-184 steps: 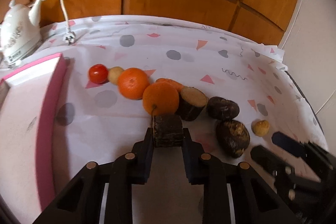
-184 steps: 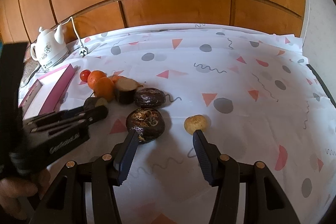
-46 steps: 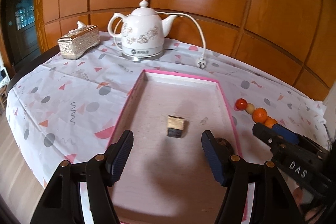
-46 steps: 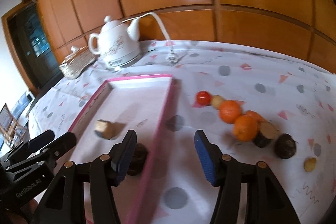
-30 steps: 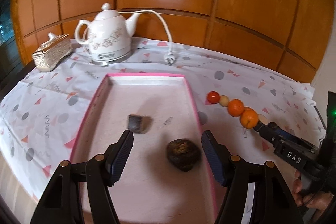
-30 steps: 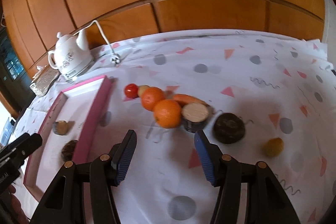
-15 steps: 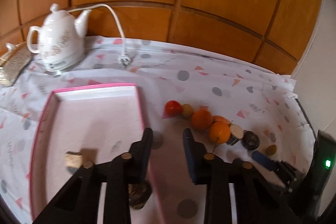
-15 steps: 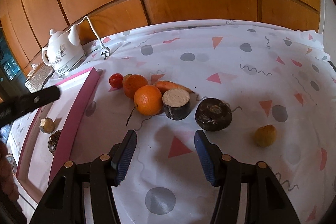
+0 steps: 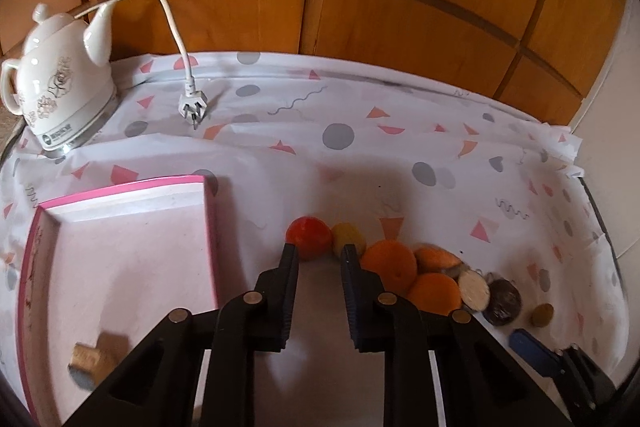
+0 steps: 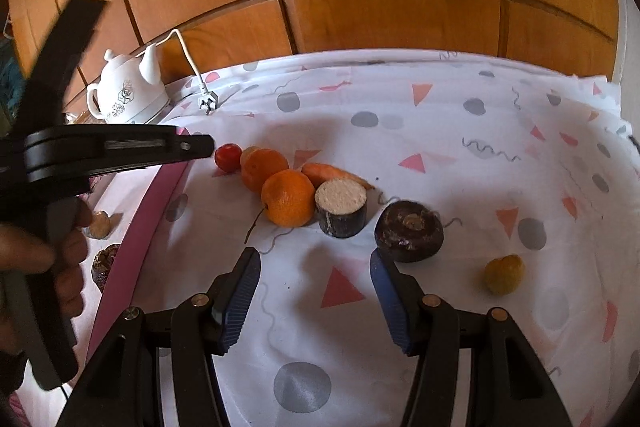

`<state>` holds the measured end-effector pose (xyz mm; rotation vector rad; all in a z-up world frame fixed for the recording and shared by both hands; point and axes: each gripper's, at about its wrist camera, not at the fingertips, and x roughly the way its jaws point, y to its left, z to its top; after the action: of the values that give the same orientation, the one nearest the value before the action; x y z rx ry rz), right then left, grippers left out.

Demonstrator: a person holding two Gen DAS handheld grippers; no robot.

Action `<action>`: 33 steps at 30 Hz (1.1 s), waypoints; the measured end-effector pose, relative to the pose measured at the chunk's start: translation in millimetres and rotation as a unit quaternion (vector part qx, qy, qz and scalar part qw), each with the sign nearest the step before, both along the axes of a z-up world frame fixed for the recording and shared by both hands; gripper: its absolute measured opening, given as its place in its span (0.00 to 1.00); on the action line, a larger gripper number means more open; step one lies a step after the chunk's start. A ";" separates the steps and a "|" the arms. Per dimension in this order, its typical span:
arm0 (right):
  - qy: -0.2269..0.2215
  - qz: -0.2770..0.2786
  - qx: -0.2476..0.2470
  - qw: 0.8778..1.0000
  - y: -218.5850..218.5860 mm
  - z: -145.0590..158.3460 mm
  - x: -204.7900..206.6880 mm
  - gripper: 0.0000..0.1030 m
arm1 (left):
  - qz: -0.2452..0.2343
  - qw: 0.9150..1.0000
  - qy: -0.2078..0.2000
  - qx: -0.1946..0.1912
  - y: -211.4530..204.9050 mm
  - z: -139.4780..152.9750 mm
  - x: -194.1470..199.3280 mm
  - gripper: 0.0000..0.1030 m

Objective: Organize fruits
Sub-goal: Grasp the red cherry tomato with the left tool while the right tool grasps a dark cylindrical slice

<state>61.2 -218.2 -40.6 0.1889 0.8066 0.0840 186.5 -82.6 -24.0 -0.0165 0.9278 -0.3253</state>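
Left gripper angled down toward tomato, fingers narrowed

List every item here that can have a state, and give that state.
left gripper, jaws just closed, nothing between them
right gripper, open, empty
kettle plug, unplugged, lying on the tablecloth
white kettle, upright, lid on
pink tray, holding two pieces
cut root piece, standing, pale cut face up
tomato, whole, on the tablecloth outside the tray
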 end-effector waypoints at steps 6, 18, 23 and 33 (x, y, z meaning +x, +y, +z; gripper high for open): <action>-0.012 0.001 -0.008 1.000 -8.0 7.0 10.2 0.51 | 0.003 1.000 0.018 -0.001 -3.3 -11.6 20.5 0.21; 0.007 0.039 -0.035 0.999 -16.9 -5.9 45.8 0.51 | 0.002 0.996 0.060 -0.060 2.4 -25.4 34.1 0.00; 0.006 0.060 -0.043 0.997 -14.3 -8.8 49.8 0.31 | -0.014 0.995 0.067 -0.070 2.6 -28.7 22.6 0.00; 0.009 0.062 -0.022 0.998 -19.0 -10.7 50.5 0.32 | -0.004 0.997 0.055 -0.051 2.2 -20.6 32.5 0.03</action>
<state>111.7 -237.1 -51.3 0.0969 0.8376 0.1814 219.0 -80.4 -44.6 -0.1256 1.0188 -0.3812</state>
